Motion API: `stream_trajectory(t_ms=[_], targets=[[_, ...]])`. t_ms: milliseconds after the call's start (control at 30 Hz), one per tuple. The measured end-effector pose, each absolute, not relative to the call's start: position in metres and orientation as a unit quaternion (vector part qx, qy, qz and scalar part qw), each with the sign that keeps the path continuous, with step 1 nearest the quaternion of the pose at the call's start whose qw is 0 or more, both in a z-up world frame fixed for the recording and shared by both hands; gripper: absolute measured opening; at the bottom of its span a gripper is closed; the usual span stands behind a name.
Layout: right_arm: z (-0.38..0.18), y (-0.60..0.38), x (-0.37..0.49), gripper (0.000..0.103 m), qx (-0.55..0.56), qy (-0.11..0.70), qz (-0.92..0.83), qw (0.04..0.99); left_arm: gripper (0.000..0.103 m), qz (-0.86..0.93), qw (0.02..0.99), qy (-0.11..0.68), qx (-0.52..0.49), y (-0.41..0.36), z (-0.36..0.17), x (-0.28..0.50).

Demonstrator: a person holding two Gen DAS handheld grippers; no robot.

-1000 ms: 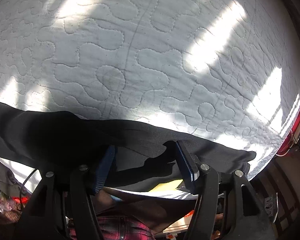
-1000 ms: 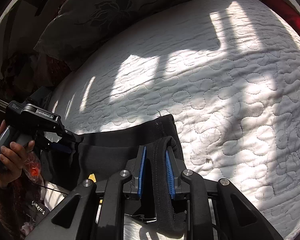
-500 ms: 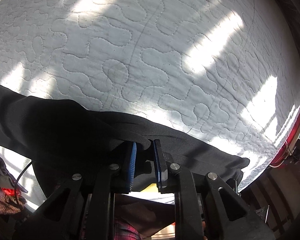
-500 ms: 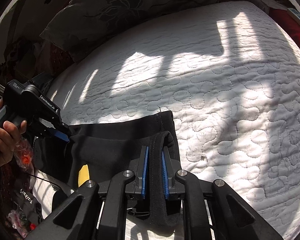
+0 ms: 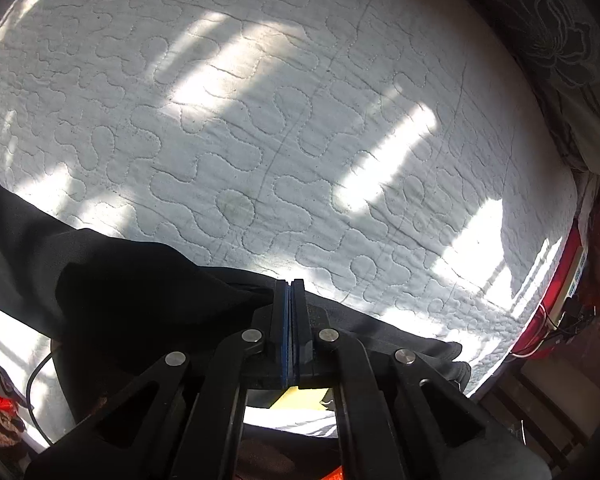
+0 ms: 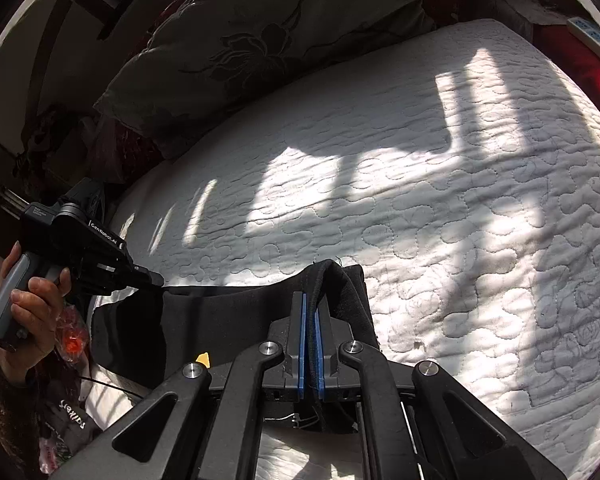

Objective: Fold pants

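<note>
Black pants (image 5: 112, 276) lie along the near edge of a white quilted bed (image 5: 260, 120). My left gripper (image 5: 288, 286) is shut on a raised fold of the black cloth, blue pads pressed together. In the right wrist view the same pants (image 6: 228, 316) stretch between both tools. My right gripper (image 6: 310, 300) is shut on the thick hem or waistband, which loops up over its tips. The left gripper (image 6: 152, 278) shows there at the left, held by a hand (image 6: 28, 312), pinching the far end of the cloth.
A dark floral pillow (image 6: 260, 40) lies at the head of the white bed (image 6: 420, 200). A red bed edge with a power strip (image 5: 572, 280) runs at the right. Plastic bags and a cable (image 6: 68, 400) sit beside the bed at lower left.
Both grippers closed: the left from wide open onto a fold of the pants, the right tightening on the hem. The left then rose, lifting the cloth.
</note>
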State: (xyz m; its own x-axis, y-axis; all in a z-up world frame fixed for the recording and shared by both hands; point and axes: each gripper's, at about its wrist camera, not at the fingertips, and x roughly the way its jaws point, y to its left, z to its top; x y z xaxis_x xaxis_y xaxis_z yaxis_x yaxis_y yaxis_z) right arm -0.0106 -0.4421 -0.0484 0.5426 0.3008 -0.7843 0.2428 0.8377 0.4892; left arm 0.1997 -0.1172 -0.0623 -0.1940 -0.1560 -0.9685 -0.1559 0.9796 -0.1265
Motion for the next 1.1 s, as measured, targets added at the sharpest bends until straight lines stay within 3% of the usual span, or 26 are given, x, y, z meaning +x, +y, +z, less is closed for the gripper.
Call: stream_trajectory(t_ms=[400,433,500,533,567,833,967,1100], targets=[[-0.074,-0.447,-0.014,0.008,0.309,0.499,0.001,0.809,0.0,-0.07,0.588,0.803,-0.07,-0.119,-0.063,0.188],[-0.074,-0.446,-0.014,0.008,0.309,0.5,0.001,0.809,0.003,-0.069,0.587,0.803,-0.078,-0.112,-0.063,0.191],[-0.073,-0.448,-0.016,0.008,0.311,0.5,0.001,0.808,0.02,-0.051,0.59,0.801,-0.091,-0.092,-0.063,0.199],[-0.073,-0.449,-0.016,0.008,0.311,0.502,0.003,0.807,0.038,-0.042,0.591,0.8,-0.096,-0.085,-0.064,0.202],[-0.073,-0.45,-0.015,0.008,0.311,0.503,0.003,0.806,0.047,-0.037,0.592,0.799,-0.101,-0.08,-0.065,0.203],[-0.075,-0.45,-0.013,0.009,0.314,0.507,0.002,0.802,0.054,-0.047,0.594,0.802,-0.037,-0.089,-0.07,0.203],[-0.076,-0.45,-0.012,0.009,0.314,0.51,0.002,0.801,0.063,-0.023,0.57,0.821,-0.03,-0.099,-0.088,0.204],[-0.076,-0.449,-0.009,0.01,0.313,0.512,0.003,0.8,0.063,0.0,0.566,0.824,-0.009,-0.11,-0.094,0.209]])
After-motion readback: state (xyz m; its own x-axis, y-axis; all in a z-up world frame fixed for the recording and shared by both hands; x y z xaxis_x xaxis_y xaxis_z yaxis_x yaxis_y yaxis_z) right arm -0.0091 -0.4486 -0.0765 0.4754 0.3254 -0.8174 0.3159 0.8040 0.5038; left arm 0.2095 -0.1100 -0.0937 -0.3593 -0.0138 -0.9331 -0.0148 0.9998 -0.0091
